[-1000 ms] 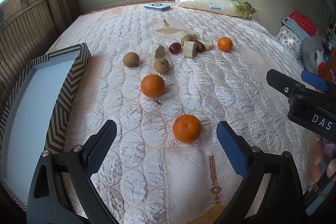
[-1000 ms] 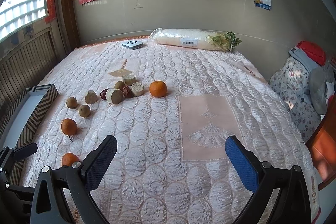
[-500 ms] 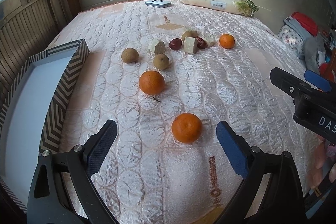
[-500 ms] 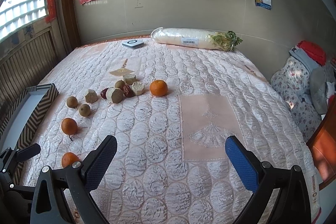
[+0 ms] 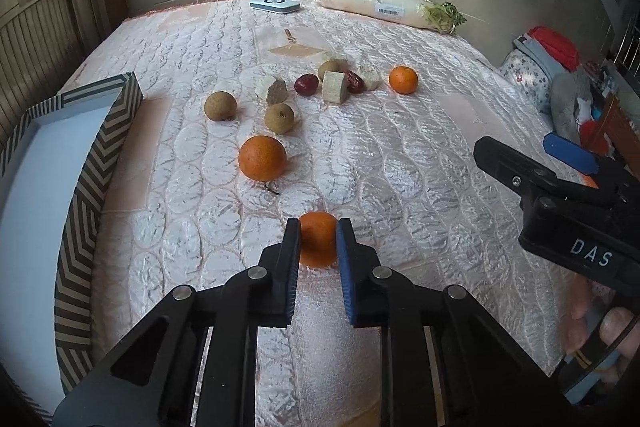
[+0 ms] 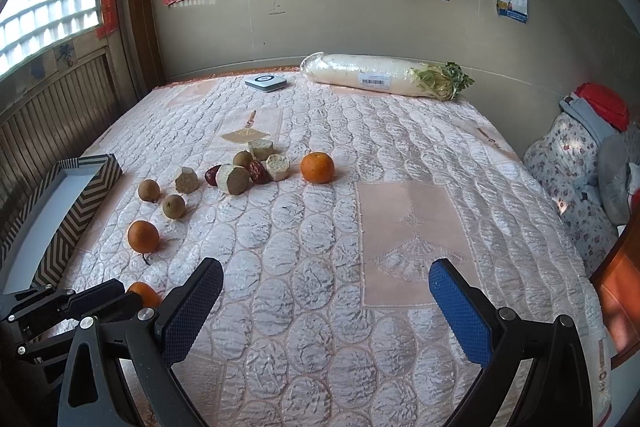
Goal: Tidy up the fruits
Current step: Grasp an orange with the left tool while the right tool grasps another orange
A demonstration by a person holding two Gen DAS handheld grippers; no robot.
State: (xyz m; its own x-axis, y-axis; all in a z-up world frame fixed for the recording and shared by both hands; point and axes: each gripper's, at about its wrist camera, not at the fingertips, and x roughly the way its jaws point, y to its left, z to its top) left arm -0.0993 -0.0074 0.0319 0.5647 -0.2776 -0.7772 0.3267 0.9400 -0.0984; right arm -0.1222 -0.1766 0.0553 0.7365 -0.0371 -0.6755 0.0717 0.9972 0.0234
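My left gripper (image 5: pixel 318 227) is shut on the nearest orange (image 5: pixel 317 242), which rests on the quilted bed; that orange also shows in the right wrist view (image 6: pixel 144 293). A second orange (image 5: pixel 262 157) lies beyond it and a third (image 5: pixel 403 79) at the far right of the fruit group. Two brown longans (image 5: pixel 219 105) (image 5: pixel 279 117), red dates (image 5: pixel 306 84) and cut root pieces (image 5: pixel 334 87) lie between. My right gripper (image 6: pixel 326 287) is open and empty above the bed's front. It also shows at the right of the left wrist view (image 5: pixel 560 163).
A chevron-patterned box (image 5: pixel 96 163) with a pale inside stands at the bed's left edge. A wrapped daikon (image 5: pixel 384 7) and a small white device (image 5: pixel 274 5) lie by the far wall. Clothes and a floral bag (image 6: pixel 572 163) sit to the right.
My left gripper has closed from wide open onto the nearest orange and moved slightly forward. The right gripper has stayed open and nearly still.
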